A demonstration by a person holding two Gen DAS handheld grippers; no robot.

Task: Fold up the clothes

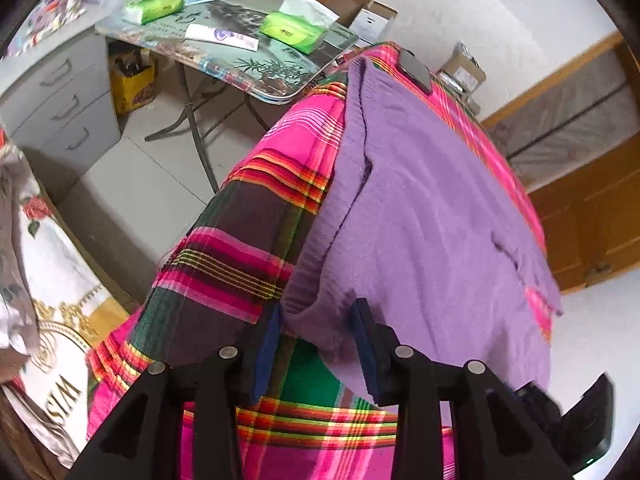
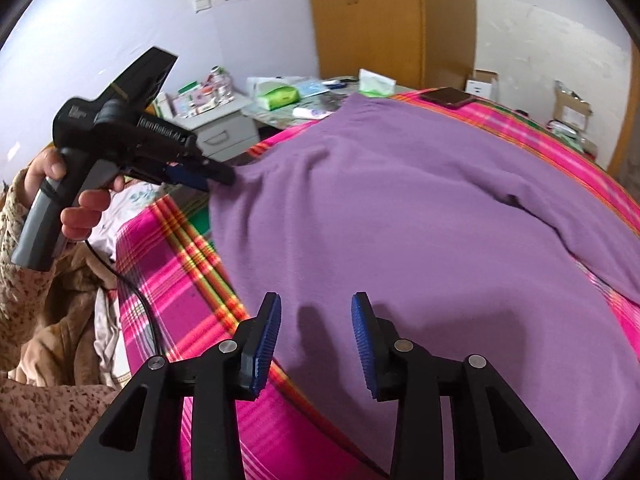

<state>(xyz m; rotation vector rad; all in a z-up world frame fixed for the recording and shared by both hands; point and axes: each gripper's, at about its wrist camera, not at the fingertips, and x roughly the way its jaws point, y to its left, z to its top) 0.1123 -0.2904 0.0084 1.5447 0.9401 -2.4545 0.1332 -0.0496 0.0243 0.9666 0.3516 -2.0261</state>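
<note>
A purple sweater (image 2: 400,220) is spread flat on a bed covered by a pink plaid sheet (image 2: 168,280). A corner of the sweater, at about nine o'clock in the right wrist view, is reached by the left gripper (image 1: 316,344). Its blue pads (image 1: 266,344) are apart, with a fold of cloth between them; it may not be pinched. The right gripper (image 2: 316,340) is held over the sweater's near edge, fingers wide apart. A dark phone (image 2: 448,97) lies at one o'clock.

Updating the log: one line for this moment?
left gripper: at purple sweater edge | right gripper: open above it | phone: far corner
</note>
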